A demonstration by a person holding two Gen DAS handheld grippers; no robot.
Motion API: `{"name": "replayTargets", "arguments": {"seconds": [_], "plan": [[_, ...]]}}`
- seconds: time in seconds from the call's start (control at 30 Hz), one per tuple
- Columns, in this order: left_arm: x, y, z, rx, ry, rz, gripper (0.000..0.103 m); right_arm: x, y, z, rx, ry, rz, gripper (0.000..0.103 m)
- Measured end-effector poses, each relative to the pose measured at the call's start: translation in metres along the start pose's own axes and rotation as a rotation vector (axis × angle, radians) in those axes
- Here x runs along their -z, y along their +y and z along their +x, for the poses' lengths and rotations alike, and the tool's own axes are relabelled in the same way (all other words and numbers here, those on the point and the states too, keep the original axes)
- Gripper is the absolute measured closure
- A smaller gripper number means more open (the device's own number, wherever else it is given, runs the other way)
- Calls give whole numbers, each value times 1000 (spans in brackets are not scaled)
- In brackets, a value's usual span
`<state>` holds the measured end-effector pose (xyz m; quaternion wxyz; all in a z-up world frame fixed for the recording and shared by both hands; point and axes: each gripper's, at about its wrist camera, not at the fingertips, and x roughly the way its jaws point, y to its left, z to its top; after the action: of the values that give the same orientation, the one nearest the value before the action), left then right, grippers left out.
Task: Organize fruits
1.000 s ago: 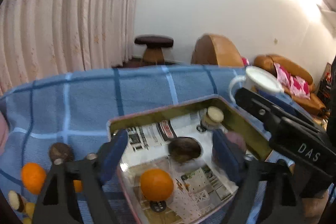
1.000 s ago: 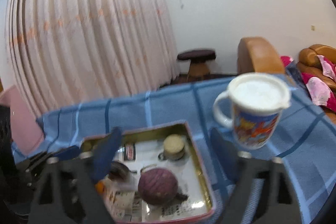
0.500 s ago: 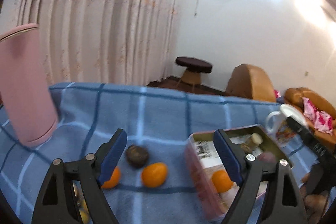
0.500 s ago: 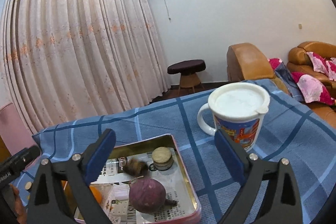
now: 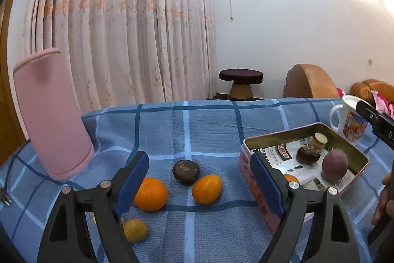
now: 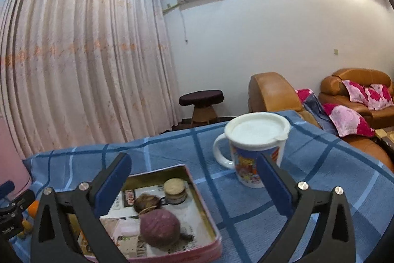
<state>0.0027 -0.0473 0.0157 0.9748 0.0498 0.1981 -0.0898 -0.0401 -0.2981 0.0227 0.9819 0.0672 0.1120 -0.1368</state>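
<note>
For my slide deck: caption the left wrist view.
Open left gripper faces two oranges, a dark fruit beside the tin.

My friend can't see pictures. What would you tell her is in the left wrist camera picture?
An open left gripper hovers over a blue checked tablecloth with two oranges, a dark brown fruit and a small yellow fruit. To the right, a tin tray holds a purple fruit.

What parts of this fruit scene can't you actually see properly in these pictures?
- Orange in the tin: left wrist view, mostly hidden behind the left hand-held gripper finger.
- Small yellow fruit: partly covered by the same gripper's frame.
- Print on the tin's paper lining: too small to read.
- Mug contents: hidden by its lid.
</note>
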Motion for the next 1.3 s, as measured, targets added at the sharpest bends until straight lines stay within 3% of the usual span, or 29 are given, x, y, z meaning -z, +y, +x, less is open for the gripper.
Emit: {"name": "replayTargets", "arguments": {"seconds": [0.43, 0.7, 1.3], "plan": [[3, -8, -4, -40, -8, 51, 17, 10, 14, -15, 26, 20, -6, 0], [5, 2, -10, -6, 2, 30, 17, 16, 23, -31, 3, 21, 10, 0], [15, 65, -8, 21, 83, -10, 17, 36, 109, -45, -128, 97, -105, 0]]}}
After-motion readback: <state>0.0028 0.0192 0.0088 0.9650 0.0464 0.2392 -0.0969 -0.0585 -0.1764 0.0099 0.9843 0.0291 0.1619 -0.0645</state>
